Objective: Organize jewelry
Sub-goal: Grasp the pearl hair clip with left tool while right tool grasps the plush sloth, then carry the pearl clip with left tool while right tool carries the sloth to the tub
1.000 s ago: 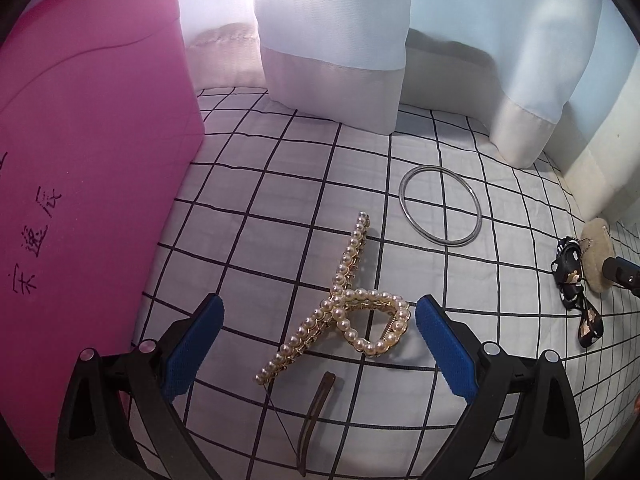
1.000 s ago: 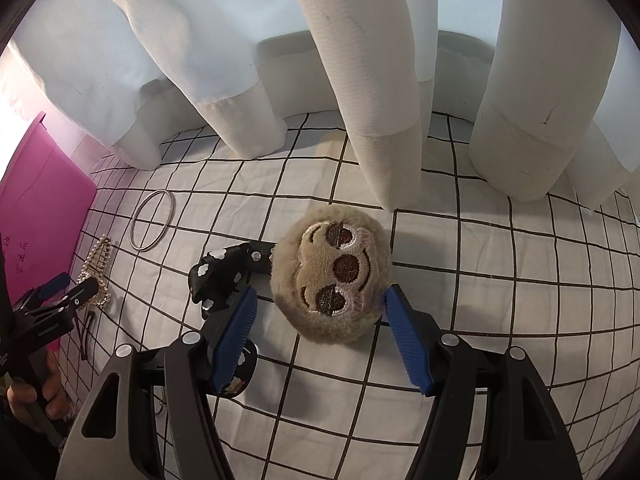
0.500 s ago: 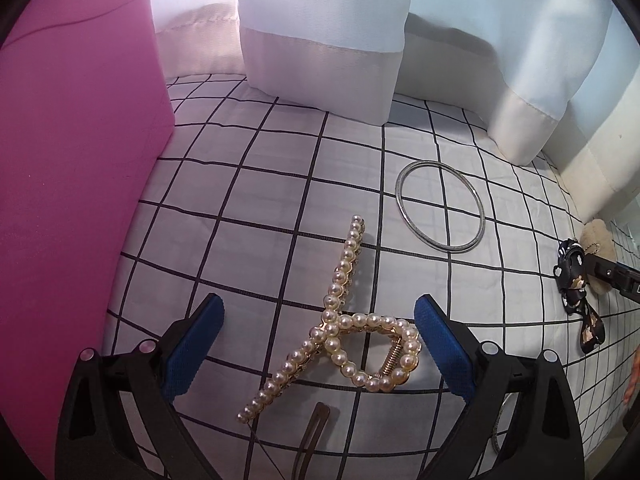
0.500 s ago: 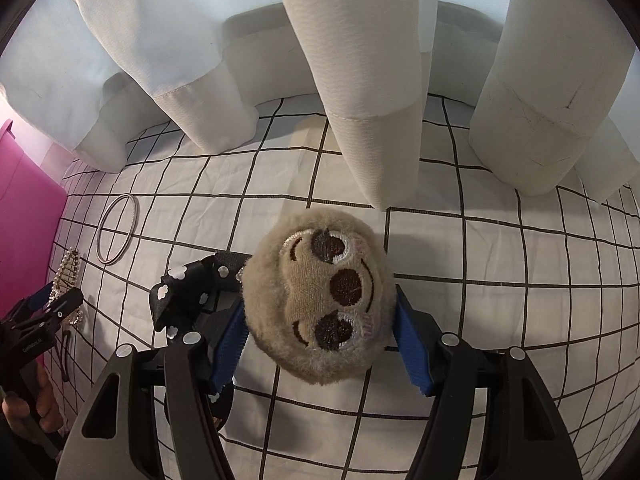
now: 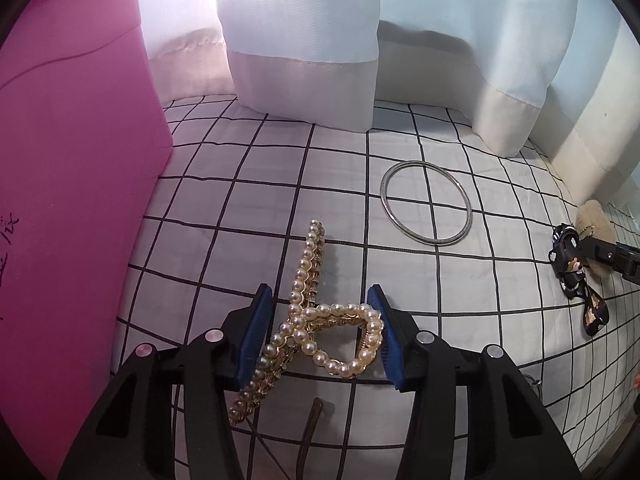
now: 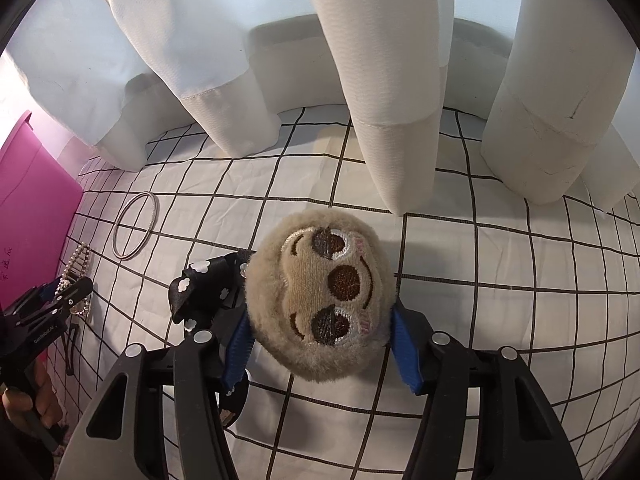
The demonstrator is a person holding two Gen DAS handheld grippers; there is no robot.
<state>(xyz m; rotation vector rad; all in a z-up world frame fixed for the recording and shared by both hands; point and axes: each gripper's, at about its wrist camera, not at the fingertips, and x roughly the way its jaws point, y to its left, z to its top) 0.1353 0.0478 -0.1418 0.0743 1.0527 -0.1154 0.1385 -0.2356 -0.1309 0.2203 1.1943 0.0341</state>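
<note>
Between the left gripper's (image 5: 320, 330) blue pads sits the pearl clip (image 5: 316, 320): pads pressed on both sides of its looped end, so it reads as clamped. Clip lies on the grid cloth (image 5: 500, 360), long axis running diagonally from near-left to far-right, tip pointing away past the fingers. Pink box (image 5: 72, 200) stands just left of that gripper, so left is the nearer hand for a drop there, I'd guess. Can't tell if the clip is off the cloth yet.

Right gripper (image 6: 320, 350) is squeezed on the sloth plush (image 6: 320, 296), face up. Black bow (image 6: 208, 284) touches the plush's left side, partly behind the left finger; whether it's attached isn't clear.

Silver ring (image 5: 426, 209) lies loose, between the two grippers. Brown pin (image 5: 308, 436) near the left gripper is cut off by the frame. Box opening isn't visible.
</note>
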